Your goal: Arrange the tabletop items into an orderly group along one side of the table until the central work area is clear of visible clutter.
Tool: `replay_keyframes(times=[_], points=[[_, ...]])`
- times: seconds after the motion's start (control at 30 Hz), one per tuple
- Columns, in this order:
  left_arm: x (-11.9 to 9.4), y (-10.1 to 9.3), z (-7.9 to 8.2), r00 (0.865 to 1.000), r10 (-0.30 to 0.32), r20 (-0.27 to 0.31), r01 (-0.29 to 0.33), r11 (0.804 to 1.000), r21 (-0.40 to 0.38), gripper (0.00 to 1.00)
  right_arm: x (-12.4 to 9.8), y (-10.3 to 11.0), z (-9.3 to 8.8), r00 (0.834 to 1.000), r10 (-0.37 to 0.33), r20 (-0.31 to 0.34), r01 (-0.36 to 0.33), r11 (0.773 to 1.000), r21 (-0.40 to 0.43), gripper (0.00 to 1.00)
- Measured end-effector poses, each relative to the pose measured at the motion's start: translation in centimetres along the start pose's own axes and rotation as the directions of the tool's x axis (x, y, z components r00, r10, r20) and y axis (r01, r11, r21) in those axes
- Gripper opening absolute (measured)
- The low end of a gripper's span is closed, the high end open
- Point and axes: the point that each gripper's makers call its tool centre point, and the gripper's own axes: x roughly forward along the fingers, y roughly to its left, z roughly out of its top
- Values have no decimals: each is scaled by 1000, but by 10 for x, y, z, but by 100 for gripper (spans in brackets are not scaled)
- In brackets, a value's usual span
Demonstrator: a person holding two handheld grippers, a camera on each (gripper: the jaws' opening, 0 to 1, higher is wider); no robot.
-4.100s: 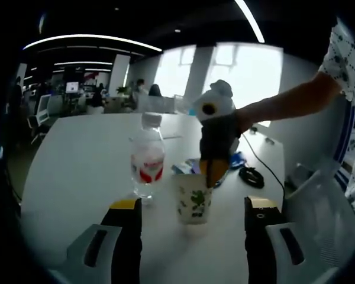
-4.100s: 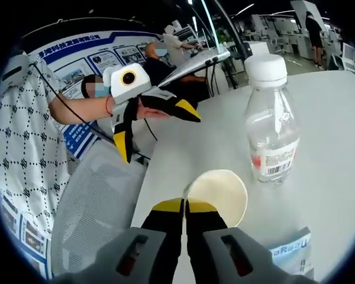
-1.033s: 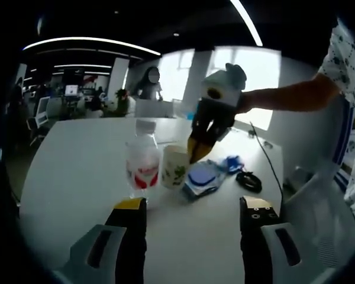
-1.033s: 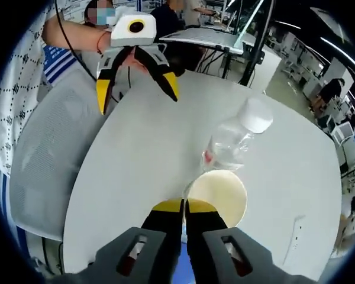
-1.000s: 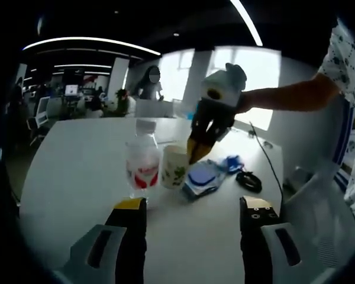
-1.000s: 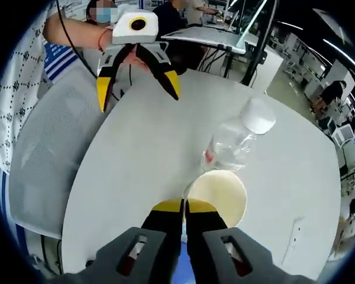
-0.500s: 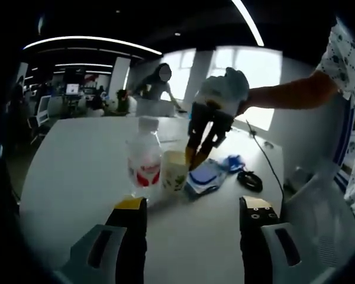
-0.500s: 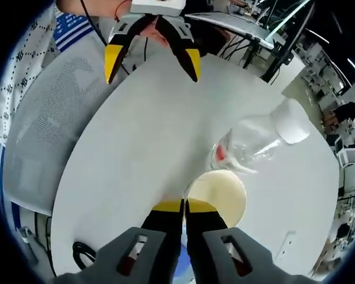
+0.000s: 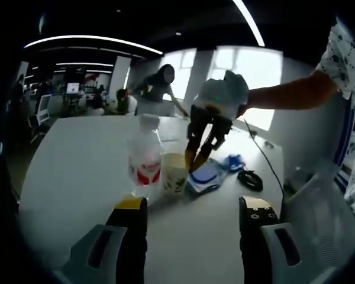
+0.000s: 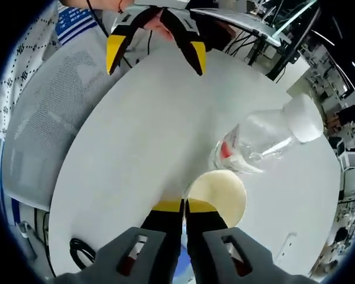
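A paper cup (image 9: 174, 173) with a green leaf print stands on the white table (image 9: 77, 160), close beside a clear water bottle (image 9: 144, 158) with a red label. My right gripper (image 9: 193, 158) comes down from above and is shut on the cup's rim. In the right gripper view its jaws (image 10: 185, 206) pinch the near rim of the cup (image 10: 220, 195), with the bottle (image 10: 254, 142) just beyond. My left gripper (image 9: 191, 206) stands open near the table's front, apart from both; it also appears open at the top of the right gripper view (image 10: 155, 54).
A blue and white packet (image 9: 205, 176) lies right of the cup, a smaller blue item (image 9: 232, 161) behind it. A coiled black cable (image 9: 250, 179) lies nearer the table's right edge. A grey mesh chair (image 10: 41, 136) stands beside the table. People are in the background.
The right gripper has carried the cup from the table's front to beside the bottle and tilted more steeply downward. The left gripper has stayed open and almost still.
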Motion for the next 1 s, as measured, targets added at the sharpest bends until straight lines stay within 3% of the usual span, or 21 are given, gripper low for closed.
replay_keyframes(times=[1.0], points=[[0,1,-2,1000,6,6,-6,1000,-10,58,8,0,-4,1000,1,-11,-1,1000,-7,0]])
